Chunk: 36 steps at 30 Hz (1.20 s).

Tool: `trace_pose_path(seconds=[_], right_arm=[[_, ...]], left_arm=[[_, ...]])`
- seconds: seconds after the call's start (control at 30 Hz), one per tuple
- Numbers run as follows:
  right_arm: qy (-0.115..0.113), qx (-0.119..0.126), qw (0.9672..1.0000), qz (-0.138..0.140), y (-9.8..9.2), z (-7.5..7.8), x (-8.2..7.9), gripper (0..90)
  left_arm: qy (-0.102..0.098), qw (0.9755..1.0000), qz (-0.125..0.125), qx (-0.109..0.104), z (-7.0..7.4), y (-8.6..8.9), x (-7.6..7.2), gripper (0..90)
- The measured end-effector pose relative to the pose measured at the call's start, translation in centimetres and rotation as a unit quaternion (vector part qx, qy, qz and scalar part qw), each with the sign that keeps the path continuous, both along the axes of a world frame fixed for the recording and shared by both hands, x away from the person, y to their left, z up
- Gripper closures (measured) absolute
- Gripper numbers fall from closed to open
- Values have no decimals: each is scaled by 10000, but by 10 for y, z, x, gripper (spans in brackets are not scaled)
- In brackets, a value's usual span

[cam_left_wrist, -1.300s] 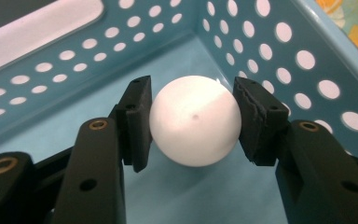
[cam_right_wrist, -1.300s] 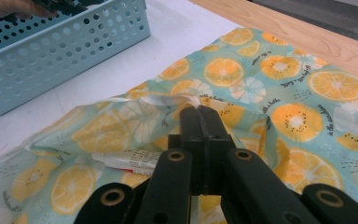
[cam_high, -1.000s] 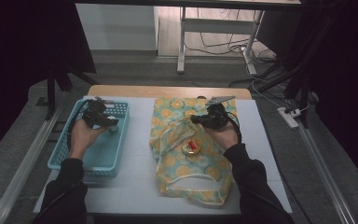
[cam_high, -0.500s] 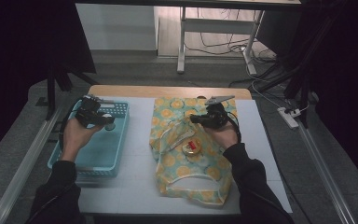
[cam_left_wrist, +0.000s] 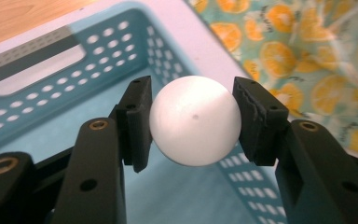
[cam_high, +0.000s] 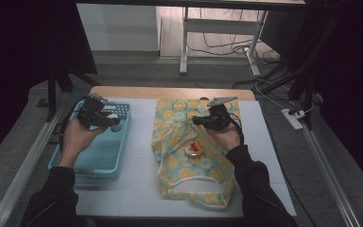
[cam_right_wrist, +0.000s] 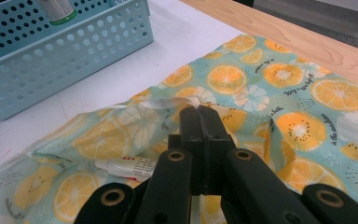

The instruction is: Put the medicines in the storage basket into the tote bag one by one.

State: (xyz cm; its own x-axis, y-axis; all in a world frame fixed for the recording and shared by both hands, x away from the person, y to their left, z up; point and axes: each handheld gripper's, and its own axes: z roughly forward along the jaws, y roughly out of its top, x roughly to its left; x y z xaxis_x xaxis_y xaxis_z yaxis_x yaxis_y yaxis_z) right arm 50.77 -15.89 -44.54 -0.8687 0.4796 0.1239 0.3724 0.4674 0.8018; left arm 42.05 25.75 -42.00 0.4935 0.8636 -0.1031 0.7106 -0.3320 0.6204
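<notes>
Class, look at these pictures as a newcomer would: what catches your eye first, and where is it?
First comes the white ball, clamped between the pads of the left gripper above the blue basket at the table's left. Next is the orange-print cloth bag spread over the middle of the table, with the right gripper shut on its edge and a small round tin lying inside.

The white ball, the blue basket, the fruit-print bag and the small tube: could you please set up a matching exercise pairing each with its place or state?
Things:
1. white ball
2. blue basket
3. fruit-print bag
4. small tube

Places or states:
A. pinched at its edge by the right gripper
B. lying inside the bag's opening
C. clamped in the left gripper
D. standing on the table's left side

Pairs: 1-C, 2-D, 3-A, 4-B
</notes>
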Motion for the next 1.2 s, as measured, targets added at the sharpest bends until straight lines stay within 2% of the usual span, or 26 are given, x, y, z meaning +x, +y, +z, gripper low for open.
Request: trace_pose_path(seconds=[0.3, 0.5, 0.8, 1.0, 1.2], right_arm=[[-14, 3, 10000, -13, -1, 1, 0, 900], [-8, 27, 10000, -6, -1, 1, 0, 900], [-6, 37, 10000, -21, -2, 1, 0, 900], [-10, 46, 10000, -15, -3, 1, 0, 900], [3, 45, 10000, -26, -3, 0, 0, 900]], left_arm=[[-100, 9990, -422, -105, 10, -26, -6, 506], [-158, 9967, -779, -185, 16, -52, -8, 506], [-185, 9921, -1226, -209, 18, -90, -9, 506], [-180, 9885, -1484, -214, 14, -114, -9, 506], [-158, 9842, -1755, -201, 12, -138, -9, 506]])
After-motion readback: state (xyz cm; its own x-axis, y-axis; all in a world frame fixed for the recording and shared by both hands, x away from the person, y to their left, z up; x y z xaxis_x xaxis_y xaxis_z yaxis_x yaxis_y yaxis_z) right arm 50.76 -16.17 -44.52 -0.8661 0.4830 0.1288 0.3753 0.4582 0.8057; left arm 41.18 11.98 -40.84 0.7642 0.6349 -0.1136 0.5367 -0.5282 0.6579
